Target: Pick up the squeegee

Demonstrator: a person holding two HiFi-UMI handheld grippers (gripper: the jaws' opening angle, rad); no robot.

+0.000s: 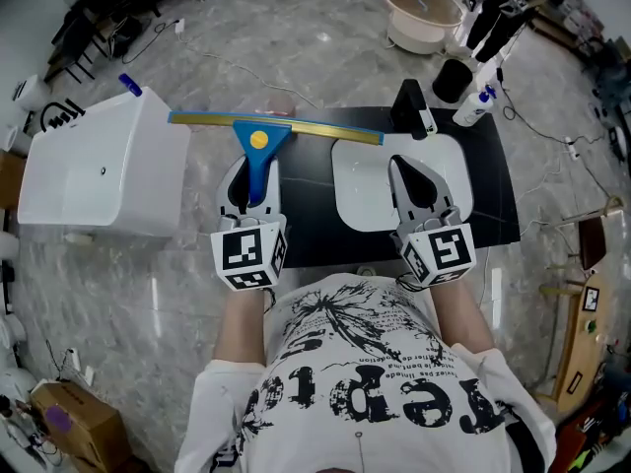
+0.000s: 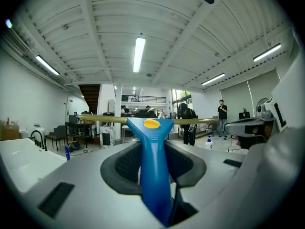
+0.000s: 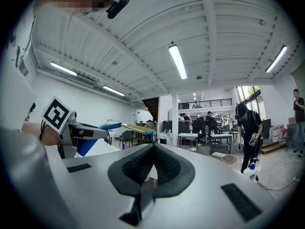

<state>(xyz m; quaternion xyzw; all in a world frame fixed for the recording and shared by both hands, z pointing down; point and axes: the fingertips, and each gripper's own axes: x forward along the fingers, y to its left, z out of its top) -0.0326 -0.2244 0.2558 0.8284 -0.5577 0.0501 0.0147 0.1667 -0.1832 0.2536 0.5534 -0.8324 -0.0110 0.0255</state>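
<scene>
The squeegee [image 1: 258, 146] has a blue handle with a yellow dot and a long yellow blade bar [image 1: 315, 129]. It is lifted above the black table [image 1: 493, 195]. My left gripper [image 1: 251, 173] is shut on the blue handle, and the blade lies crosswise beyond its tips. In the left gripper view the handle [image 2: 153, 175] runs up between the dark pads [image 2: 121, 163] to the blade [image 2: 95, 119]. My right gripper [image 1: 406, 168] hangs over a white tray [image 1: 357, 200], shut with nothing in it. In the right gripper view its pads [image 3: 136, 168] meet at the tips, and the squeegee [image 3: 125, 126] shows at the left.
A white basin [image 1: 99, 170] stands left of the table. A black stand [image 1: 409, 106], a spray bottle [image 1: 478, 106], a black bucket [image 1: 452, 79] and a beige tub [image 1: 424, 13] are at the back right. A person [image 3: 248, 128] stands farther back. A cardboard box [image 1: 69, 412] sits at the lower left.
</scene>
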